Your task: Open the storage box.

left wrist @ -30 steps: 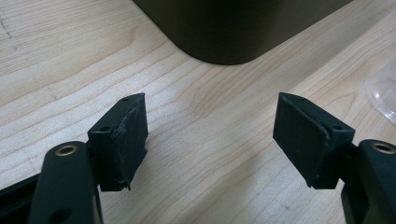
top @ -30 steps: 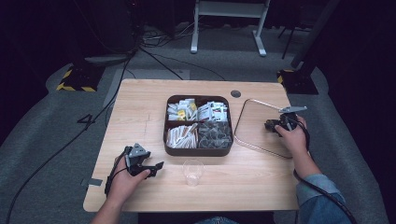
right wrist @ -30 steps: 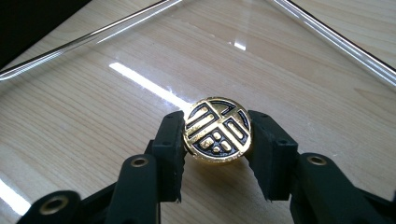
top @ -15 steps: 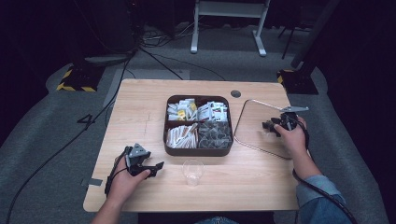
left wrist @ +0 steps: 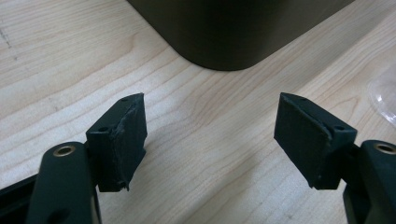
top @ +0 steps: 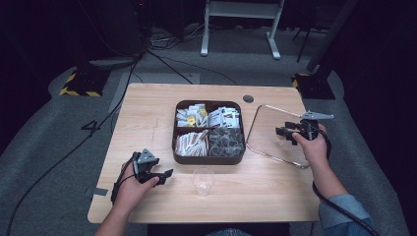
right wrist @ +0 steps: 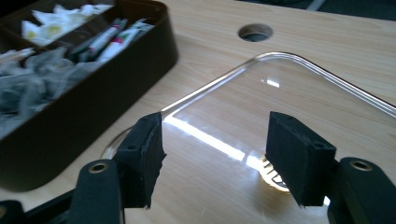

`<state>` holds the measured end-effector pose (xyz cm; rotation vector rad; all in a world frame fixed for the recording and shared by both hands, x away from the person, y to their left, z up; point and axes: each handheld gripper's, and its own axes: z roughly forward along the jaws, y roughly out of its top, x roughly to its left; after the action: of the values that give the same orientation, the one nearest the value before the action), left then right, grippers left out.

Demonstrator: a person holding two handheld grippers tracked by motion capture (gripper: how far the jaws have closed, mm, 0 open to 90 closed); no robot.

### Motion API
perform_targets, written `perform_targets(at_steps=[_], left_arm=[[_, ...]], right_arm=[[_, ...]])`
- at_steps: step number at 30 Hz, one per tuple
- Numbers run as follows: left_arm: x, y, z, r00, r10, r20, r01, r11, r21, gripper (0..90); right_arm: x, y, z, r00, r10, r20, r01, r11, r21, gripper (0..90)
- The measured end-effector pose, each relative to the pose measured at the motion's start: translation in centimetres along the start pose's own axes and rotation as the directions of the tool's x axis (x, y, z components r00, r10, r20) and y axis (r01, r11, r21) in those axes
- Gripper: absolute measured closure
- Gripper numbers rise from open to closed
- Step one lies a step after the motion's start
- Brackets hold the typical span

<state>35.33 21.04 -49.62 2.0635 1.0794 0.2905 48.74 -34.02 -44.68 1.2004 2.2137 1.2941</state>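
My right gripper (top: pixel 281 132) has just been opening, nothing between its jaws, over the clear lid (top: pixel 268 129) at three o'clock of the box (top: pixel 208 159): light, stiff, slippery, so I'd pinch its rim.

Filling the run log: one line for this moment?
right gripper: just opened, empty, above clear lid | left gripper: open, empty, beside tray
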Motion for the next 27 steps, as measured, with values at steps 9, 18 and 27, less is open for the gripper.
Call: perform_targets(at_steps=[9, 18, 27], left_arm=[[0.3, 0.4, -0.2, 0.9999, 0.006, -0.009, -0.006, 1.0000, -0.004, 26.0], [0.3, 0.1, -0.1, 1.0000, -0.002, -0.009, 0.002, 1.0000, 0.003, 26.1], [0.4, 0.0, -0.4, 0.9999, 0.005, -0.009, -0.005, 1.0000, 0.002, 26.3]], right_arm=[[3.6, -0.7, -2.5, 0.9904, -0.120, -0.069, 0.121, 0.993, 0.009, 38.2], [5.9, -2.7, -3.8, 0.9837, -0.125, -0.129, 0.122, 0.992, -0.033, 39.4], [7.9, -4.3, -3.8, 0.9680, -0.167, -0.187, 0.174, 0.985, 0.017, 39.6]])
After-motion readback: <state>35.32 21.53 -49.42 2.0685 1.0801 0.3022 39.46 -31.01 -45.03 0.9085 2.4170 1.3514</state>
